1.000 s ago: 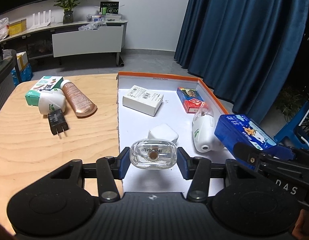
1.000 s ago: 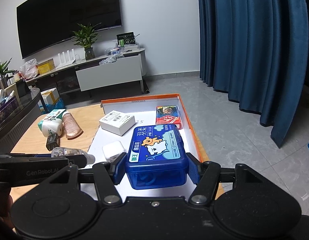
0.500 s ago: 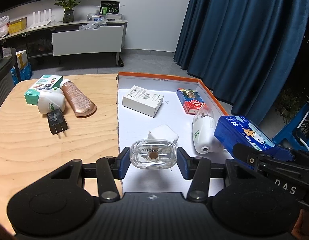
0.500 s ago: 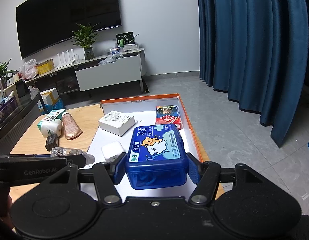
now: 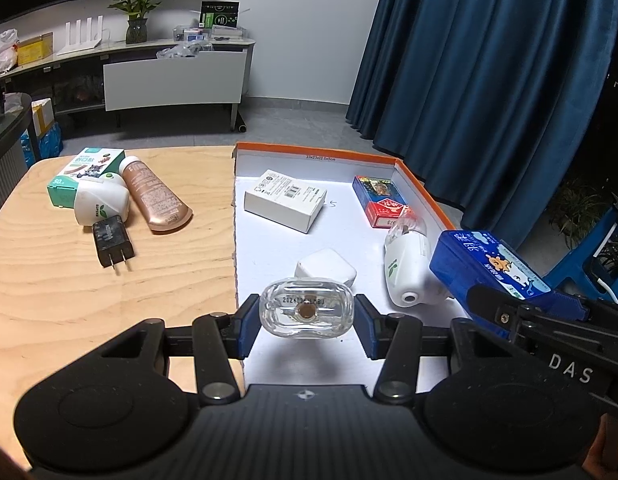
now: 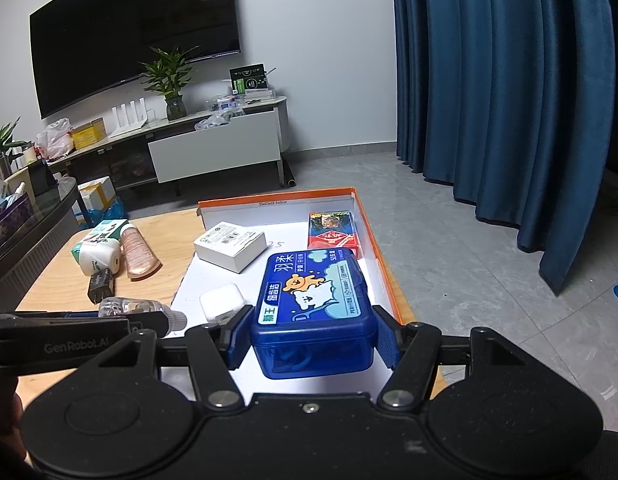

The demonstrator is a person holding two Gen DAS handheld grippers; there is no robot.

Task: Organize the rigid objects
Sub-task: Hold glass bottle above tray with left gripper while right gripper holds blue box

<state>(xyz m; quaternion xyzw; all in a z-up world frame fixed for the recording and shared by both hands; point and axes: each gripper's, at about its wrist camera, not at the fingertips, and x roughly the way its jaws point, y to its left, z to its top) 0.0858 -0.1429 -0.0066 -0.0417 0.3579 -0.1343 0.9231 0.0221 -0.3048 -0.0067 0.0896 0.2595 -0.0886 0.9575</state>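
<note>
— Dark blue curtains (image 6: 505,92) are hanging along the right wall, and a black TV (image 6: 137,36) is sitting above the long sideboard at the back. What's happening on the wooden table (image 5: 49,280)?

— Both grippers are hovering over the orange-rimmed tray (image 5: 425,192) with the white floor. The left gripper (image 5: 307,322) is clamping a clear glass bottle (image 5: 307,308) between its blue pads, base toward the camera, above the tray's near left part.

— And the other one?

— The right gripper (image 6: 313,338) is pinching a blue plastic box (image 6: 313,304) with a cartoon bear on the lid, holding it above the tray's near right side.

— Anything lying in the tray itself?

— A white carton (image 5: 285,200) is sitting toward the far left, a red and blue card pack (image 5: 379,200) near the far right rim, a white charger cube (image 5: 325,270) in the middle, and a white bottle (image 5: 405,268) is lying on its side just right of the cube.

— And outside it?

— Four things are clustering on the bare wood to the left: a teal and white box (image 5: 85,172), a white jar (image 5: 99,206) touching it, a copper-coloured tube (image 5: 155,200) just beside, and a black plug adapter (image 5: 111,242) in front of the jar.
</note>
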